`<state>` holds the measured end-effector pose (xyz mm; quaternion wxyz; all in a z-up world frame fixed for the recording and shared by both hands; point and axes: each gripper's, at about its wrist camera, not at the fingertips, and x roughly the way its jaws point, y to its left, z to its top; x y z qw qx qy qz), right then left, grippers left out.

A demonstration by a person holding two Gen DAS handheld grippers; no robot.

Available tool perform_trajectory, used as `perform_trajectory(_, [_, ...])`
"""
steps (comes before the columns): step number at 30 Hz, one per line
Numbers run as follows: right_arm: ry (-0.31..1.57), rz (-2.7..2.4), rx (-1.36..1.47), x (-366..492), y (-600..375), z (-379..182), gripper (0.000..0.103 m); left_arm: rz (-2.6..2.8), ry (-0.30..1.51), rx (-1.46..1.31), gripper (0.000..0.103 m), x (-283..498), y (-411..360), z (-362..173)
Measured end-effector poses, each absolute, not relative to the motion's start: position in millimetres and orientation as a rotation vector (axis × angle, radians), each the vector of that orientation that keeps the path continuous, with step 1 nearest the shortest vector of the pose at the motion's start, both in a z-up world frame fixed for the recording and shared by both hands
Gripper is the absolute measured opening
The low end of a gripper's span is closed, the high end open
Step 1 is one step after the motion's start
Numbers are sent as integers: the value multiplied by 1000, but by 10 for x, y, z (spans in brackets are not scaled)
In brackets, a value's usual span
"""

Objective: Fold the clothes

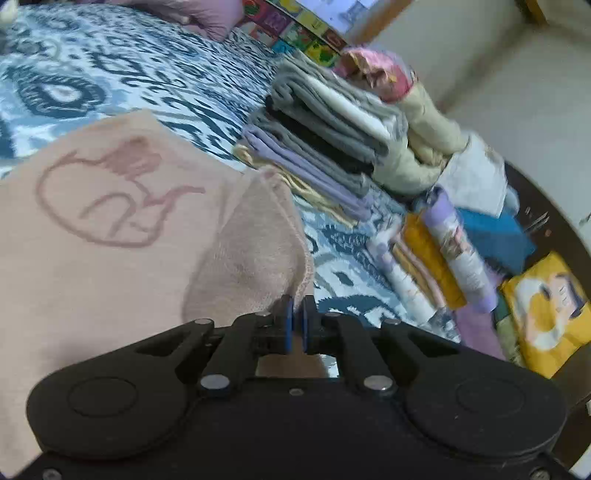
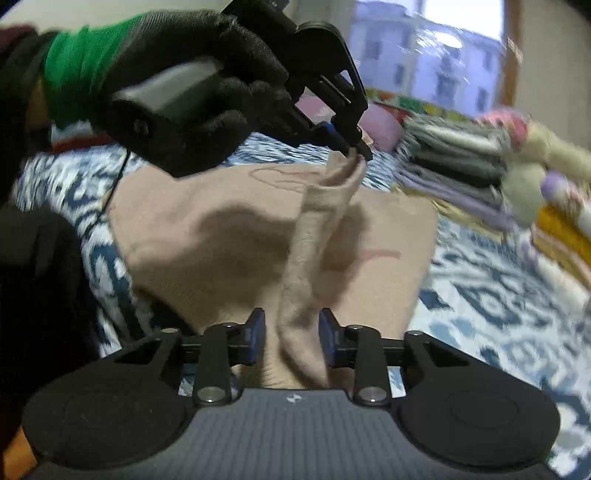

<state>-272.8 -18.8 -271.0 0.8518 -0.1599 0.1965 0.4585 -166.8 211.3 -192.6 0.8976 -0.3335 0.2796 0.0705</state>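
Note:
A beige-pink shirt [image 1: 110, 206] with a reddish line print lies spread on the blue-and-white patterned bedspread [image 1: 110, 66]. My left gripper [image 1: 295, 321] is shut on the shirt's edge, and a fold rises up to its blue pads. In the right wrist view a black-gloved hand [image 2: 184, 110] holds that left gripper [image 2: 356, 151] above the shirt [image 2: 221, 229]. From it a stretched strip of cloth [image 2: 314, 240] runs down to my right gripper [image 2: 291, 336]. The strip passes between the right gripper's blue pads, with a gap showing on the left side.
A stack of folded grey, black and lilac clothes [image 1: 325, 140] sits on the bed to the right, also seen in the right wrist view [image 2: 454, 158]. Rolled and folded colourful items [image 1: 443, 251] and a yellow cushion [image 1: 546, 310] lie beyond it. A pink pillow [image 1: 210, 18] lies at the far end.

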Motion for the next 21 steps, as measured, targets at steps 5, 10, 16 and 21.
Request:
perform_trajectory(5, [447, 979, -268, -2657, -306, -2698, 28, 159, 649, -509, 3, -1329, 1789, -2022])
perform_trajectory(10, [441, 996, -272, -2671, -354, -2707, 28, 150, 701, -343, 3, -1186, 1578, -2132])
perform_trajectory(16, [349, 981, -377, -2840, -284, -2689, 29, 126, 715, -275, 2, -1193, 1537, -2175])
perform_trajectory(21, [256, 960, -495, -2965, -205, -2725, 29, 61, 753, -239, 7, -1146, 1508, -2175])
